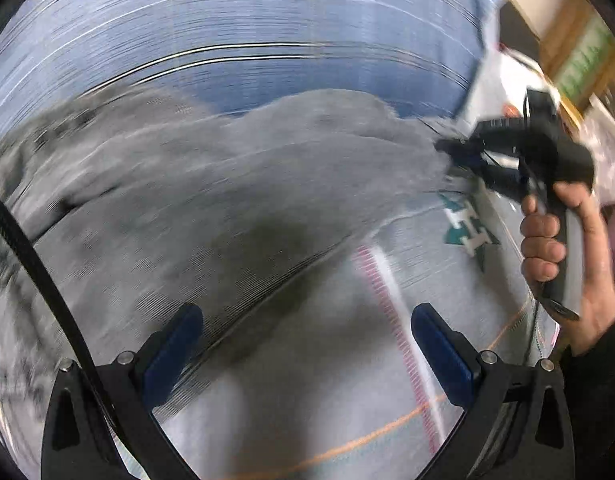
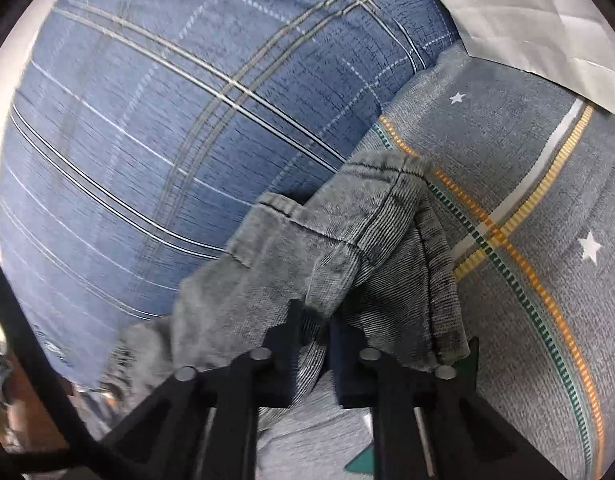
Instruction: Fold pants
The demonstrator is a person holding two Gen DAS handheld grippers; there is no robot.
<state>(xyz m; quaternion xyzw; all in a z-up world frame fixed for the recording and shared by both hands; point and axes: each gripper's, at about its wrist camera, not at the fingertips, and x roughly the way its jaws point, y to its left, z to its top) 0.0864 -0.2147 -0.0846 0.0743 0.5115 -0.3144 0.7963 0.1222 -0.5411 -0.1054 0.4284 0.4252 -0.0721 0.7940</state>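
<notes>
Blue plaid bedding (image 2: 155,140) and a grey star-print cover (image 2: 547,208) are lying under the grey corduroy pants (image 2: 347,248). A bunched pant edge is being pinched by the closed right gripper (image 2: 315,320); the left gripper (image 1: 307,344) is being held wide open, empty, above the cloth. A matching edge should be taken, judging by the slack.

The grey pants (image 2: 347,248) lay bunched across the seam between the blue plaid cover (image 2: 167,140) and the grey starred cover (image 2: 547,200). Left of the pants the plaid lay bare and passable. Beyond them a white paper (image 2: 527,20) covered the far corner. Right of them, starred cloth lay bare.
</notes>
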